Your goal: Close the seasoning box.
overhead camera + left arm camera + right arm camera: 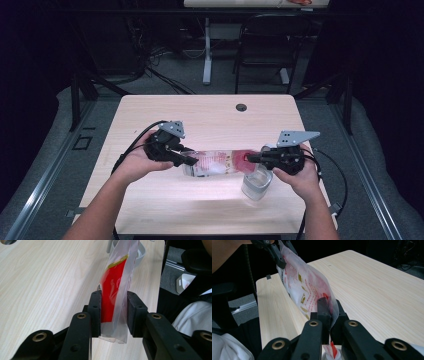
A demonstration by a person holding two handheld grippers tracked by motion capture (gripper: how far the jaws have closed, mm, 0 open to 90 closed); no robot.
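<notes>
a clear plastic bag (216, 163) with red print hangs stretched level between the two grippers, just below the middle of the high view, lifted off the wooden table (210, 115). in the left gripper view the bag (117, 287) runs up from the lower middle of the frame, and its end sits between the two black jaws; the left gripper (114, 312) grips it there, the left pad flat on the plastic and the right pad at its edge. in the right gripper view the bag (305, 287) stretches toward the upper left, and the right gripper (328, 312) is clenched tight on its near end. in the high view the left gripper (189, 161) is left of centre and the right gripper (251, 158) right of centre. a clear cup (256, 183) stands on the table just below the right gripper, toward the lower right.
</notes>
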